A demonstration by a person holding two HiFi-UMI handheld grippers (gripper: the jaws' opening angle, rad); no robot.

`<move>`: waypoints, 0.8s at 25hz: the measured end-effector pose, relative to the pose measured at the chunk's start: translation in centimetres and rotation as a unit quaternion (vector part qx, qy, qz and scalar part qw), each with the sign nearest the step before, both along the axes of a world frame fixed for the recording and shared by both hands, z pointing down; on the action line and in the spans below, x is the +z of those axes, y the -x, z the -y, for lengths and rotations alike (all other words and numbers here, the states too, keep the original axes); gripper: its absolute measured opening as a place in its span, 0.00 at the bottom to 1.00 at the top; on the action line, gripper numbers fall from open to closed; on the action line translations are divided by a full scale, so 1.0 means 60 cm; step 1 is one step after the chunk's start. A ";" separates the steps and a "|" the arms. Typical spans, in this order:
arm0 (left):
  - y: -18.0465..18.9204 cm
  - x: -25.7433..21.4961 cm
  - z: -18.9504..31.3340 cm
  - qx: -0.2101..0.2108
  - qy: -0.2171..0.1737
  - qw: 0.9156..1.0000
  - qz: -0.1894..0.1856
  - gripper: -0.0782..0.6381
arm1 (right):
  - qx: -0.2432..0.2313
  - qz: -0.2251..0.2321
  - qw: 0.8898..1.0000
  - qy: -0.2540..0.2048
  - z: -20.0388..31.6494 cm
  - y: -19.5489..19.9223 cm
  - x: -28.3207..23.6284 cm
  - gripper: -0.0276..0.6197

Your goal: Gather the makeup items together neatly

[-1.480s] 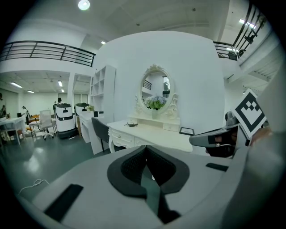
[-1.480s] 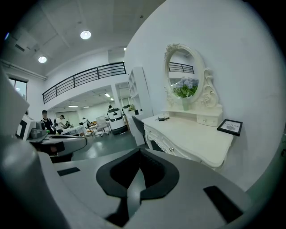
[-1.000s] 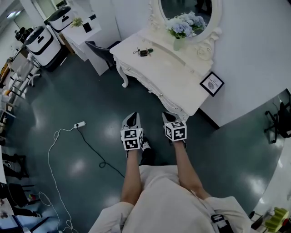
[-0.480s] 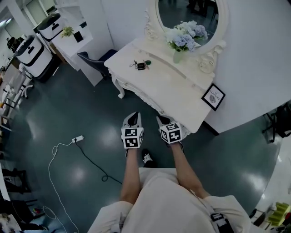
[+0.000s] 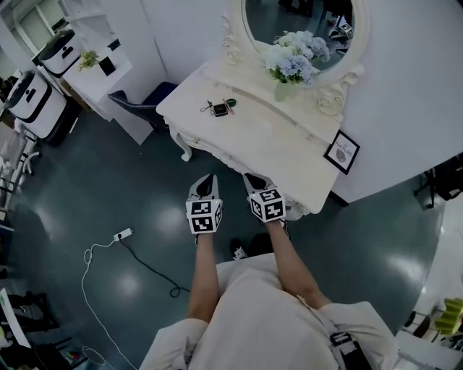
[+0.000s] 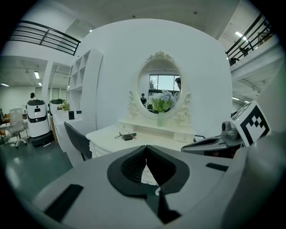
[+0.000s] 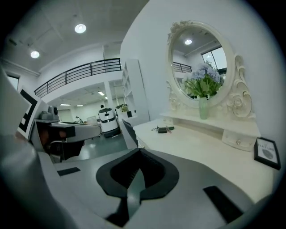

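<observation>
Since neither gripper has anything in it, I'd say this is the approach step, before any actual gathering starts. The left gripper (image 5: pixel 206 185) has its jaws pressed together on nothing, and the right gripper (image 5: pixel 253 181) is the same, closed up and empty. Both point towards the ornate white dressing table (image 5: pixel 289 148). The right one is about over its near edge and the left is over the dark green floor just beside it.

The makeup items (image 5: pixel 219 108) are a small dark cluster at the far left end of the tabletop, off to the left of the oval white-framed mirror (image 5: pixel 269 16) and the pale vase of blue and white flowers (image 5: pixel 288 63). They're well apart from both grippers. I can make out a little dark boxy piece, something green next to it and some thin dark bits, but they're too small to name for sure.

The next move, as I read it, is to get in closer to that end of the table and spread the jaws before coming down on anything. Those pieces look small and low, so it'll probably take a careful, flat pinch. The rest of the tabletop looks bare, so there's plenty of room to line them up.
</observation>
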State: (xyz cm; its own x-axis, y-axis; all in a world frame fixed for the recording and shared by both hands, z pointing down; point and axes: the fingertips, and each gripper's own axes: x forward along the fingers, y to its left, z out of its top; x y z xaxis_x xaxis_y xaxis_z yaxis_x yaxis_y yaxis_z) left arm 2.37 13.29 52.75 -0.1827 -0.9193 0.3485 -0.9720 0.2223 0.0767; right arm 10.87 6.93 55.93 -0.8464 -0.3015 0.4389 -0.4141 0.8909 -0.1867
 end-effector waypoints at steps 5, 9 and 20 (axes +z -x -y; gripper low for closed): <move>0.022 0.002 0.012 0.003 -0.003 1.000 -0.010 0.13 | 0.031 -0.004 0.999 -0.020 0.038 0.003 -0.013 0.10; 0.044 0.010 0.023 0.002 -0.002 1.000 -0.019 0.13 | 0.032 -0.006 0.999 -0.008 0.053 0.016 -0.008 0.10; 0.116 0.018 0.097 0.009 0.010 1.000 -0.016 0.13 | 0.008 -0.012 1.000 0.014 0.120 0.091 0.020 0.10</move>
State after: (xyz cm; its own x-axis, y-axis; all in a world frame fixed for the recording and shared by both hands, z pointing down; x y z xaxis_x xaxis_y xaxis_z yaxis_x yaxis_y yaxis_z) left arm -4.61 7.49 53.84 -0.1549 -0.9154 0.3716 -0.9727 0.2071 0.1045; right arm 5.42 -0.28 57.13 -0.8302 -0.3029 0.4679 -0.4335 0.8786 -0.2004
